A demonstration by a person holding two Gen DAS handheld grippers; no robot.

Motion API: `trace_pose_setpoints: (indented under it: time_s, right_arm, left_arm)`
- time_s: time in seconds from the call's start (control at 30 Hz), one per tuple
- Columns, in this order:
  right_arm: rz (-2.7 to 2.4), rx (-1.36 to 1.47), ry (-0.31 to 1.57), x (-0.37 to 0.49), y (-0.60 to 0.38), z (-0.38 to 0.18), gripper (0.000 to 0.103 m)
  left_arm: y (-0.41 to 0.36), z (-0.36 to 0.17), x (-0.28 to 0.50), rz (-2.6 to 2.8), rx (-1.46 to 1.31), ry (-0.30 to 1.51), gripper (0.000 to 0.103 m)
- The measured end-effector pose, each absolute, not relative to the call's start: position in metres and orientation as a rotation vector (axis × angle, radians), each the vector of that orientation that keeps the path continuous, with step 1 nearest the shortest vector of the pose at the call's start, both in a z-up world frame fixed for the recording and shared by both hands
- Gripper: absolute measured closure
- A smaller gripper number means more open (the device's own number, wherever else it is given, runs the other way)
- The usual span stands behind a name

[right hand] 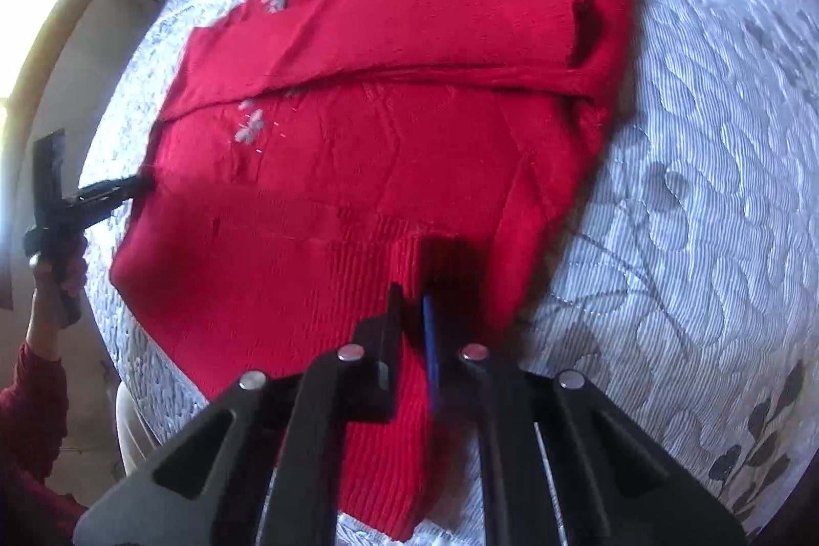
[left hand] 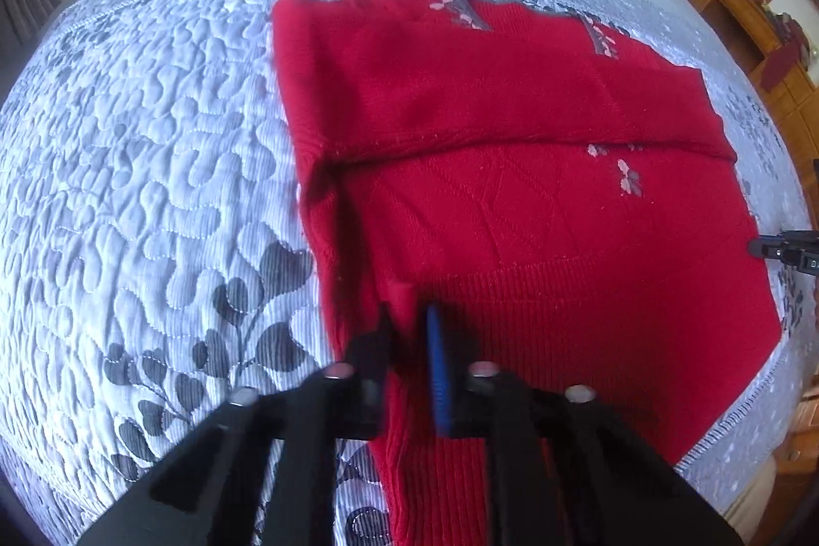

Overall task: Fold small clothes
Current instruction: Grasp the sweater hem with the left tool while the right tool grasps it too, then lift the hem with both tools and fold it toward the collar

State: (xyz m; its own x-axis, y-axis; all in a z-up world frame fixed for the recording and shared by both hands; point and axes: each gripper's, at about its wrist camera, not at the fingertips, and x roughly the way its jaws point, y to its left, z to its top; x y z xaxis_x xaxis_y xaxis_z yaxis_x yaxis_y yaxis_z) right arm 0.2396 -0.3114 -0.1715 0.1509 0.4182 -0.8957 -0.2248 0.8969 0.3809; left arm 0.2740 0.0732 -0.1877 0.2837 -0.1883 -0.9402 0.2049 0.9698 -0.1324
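The red knitted sweater [left hand: 512, 198] lies flat on the grey quilted bedspread [left hand: 153, 136], sleeves already folded across. Left claw [left hand: 409, 331] and right claw [right hand: 409, 305] each pinch its ribbed hem; the lengthwise fold seems left.

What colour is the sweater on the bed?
Red sweater with small pink-grey flowers, clearest in the left wrist view.
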Motion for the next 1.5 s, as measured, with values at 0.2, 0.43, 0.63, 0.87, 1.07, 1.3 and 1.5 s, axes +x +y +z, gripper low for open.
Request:
trace_pose_setpoints:
  time_s: [0.2,0.43,0.63,0.87,1.07,1.3,1.5]
  right_arm:
    - [0.507,0.234,1.243,0.227,-0.321,-0.143,0.097]
    - [0.476,0.281,1.185,0.242,-0.336,-0.119,0.098]
    - [0.397,0.295,1.122,0.317,-0.351,-0.085,0.098]
    - [0.284,0.271,1.139,0.424,-0.350,-0.096,0.098]
    - [0.186,0.239,1.236,0.473,-0.339,-0.154,0.098]
    - [0.112,0.172,1.297,0.469,-0.332,-0.188,0.083]
    - [0.182,0.178,1.224,0.404,-0.350,-0.148,0.056]
  left_arm:
    - [0.081,-0.164,0.259,-0.282,-0.012,1.164,0.098]
    - [0.095,-0.127,0.276,-0.261,-0.124,1.054,0.099]
    - [0.097,-0.088,0.350,-0.191,-0.133,0.954,0.099]
    - [0.086,-0.104,0.459,-0.099,-0.122,0.959,0.099]
    - [0.075,-0.167,0.504,-0.020,-0.031,1.083,0.098]
    - [0.072,-0.205,0.499,0.032,0.078,1.137,0.070]
    - [0.105,-0.180,0.443,0.000,0.046,1.163,0.037]
